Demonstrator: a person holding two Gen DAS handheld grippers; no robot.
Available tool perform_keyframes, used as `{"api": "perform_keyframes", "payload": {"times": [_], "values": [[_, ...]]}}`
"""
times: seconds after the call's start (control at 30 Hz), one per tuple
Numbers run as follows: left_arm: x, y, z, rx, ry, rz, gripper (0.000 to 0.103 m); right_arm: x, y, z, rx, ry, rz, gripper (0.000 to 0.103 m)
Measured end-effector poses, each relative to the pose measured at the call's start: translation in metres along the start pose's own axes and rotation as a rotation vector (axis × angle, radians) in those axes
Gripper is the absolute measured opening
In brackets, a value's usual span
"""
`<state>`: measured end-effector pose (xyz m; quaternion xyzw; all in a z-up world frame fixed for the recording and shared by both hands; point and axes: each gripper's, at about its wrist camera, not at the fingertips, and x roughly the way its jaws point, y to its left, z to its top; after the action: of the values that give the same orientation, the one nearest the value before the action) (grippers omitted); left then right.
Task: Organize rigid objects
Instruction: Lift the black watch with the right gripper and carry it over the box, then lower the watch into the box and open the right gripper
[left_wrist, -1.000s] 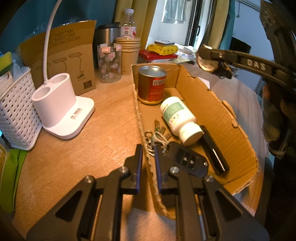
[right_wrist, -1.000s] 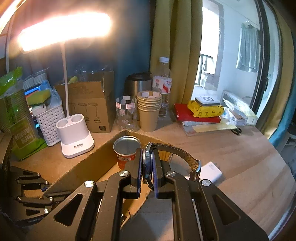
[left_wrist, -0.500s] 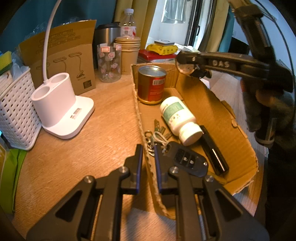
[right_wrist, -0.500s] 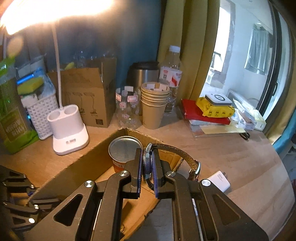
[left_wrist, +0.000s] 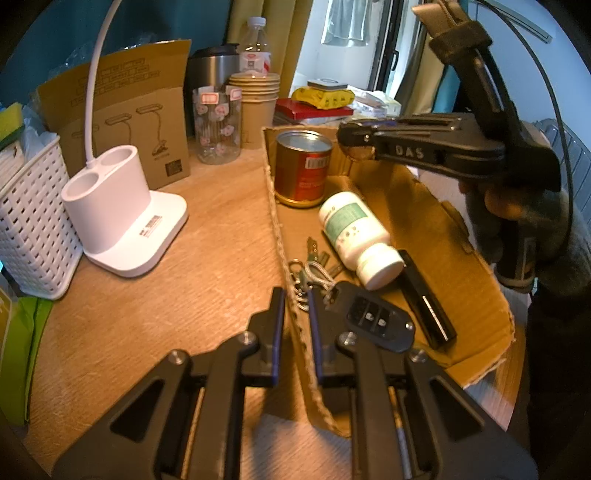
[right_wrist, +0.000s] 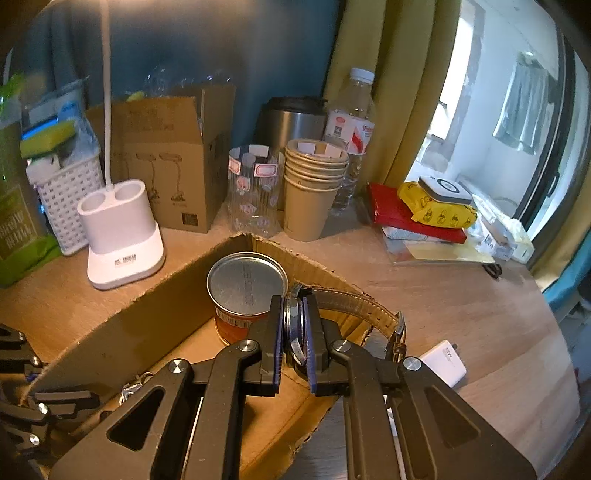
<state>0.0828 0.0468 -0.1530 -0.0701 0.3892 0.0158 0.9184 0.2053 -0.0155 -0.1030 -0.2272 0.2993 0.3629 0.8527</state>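
**Watch poised over the cardboard tray**

Nearest to us, our left gripper (left_wrist: 295, 325) pinches the near wall of the cardboard tray (left_wrist: 476, 295), one finger outside and one inside, steadying it on the table (left_wrist: 177, 302). Just past those fingers, inside the tray, lie a car key fob (left_wrist: 376, 321) with its key ring (left_wrist: 306, 277), a slim black lighter-like bar (left_wrist: 424, 299), and a white pill bottle (left_wrist: 358, 236) on its side. Further in, a red tin can (left_wrist: 303, 168) stands upright in the far corner.

Our right gripper (right_wrist: 293, 339) is clamped on the case of a wristwatch (right_wrist: 293, 325), whose brown leather strap (right_wrist: 354, 299) arcs off to the right. It hangs above the tray's far end, close beside the can and clear of the tray floor.

We judge the step in hand to be placing the watch. The next move calls for lowering it into the bare cardboard right of the can and bottle, then opening the fingers; the trailing strap could catch on the tray wall.

Beyond the tray stand the white lamp base (right_wrist: 122, 236), paper cups (right_wrist: 314, 184) and a white charger (right_wrist: 443, 362) still out on the table.
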Motion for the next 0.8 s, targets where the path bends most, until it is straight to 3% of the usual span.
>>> {"api": "perform_keyframes", "payload": {"times": [0.37,0.8], "values": [[0.000,-0.001,-0.001,0.002,0.000,-0.001,0.014,0.016,0.030,-0.004,-0.191,0.085,-0.079,0.012],[0.001,0.003,0.001,-0.001,0.002,-0.004,0.014,0.025,0.030,-0.007,-0.168,0.129,-0.025,0.014]]}}
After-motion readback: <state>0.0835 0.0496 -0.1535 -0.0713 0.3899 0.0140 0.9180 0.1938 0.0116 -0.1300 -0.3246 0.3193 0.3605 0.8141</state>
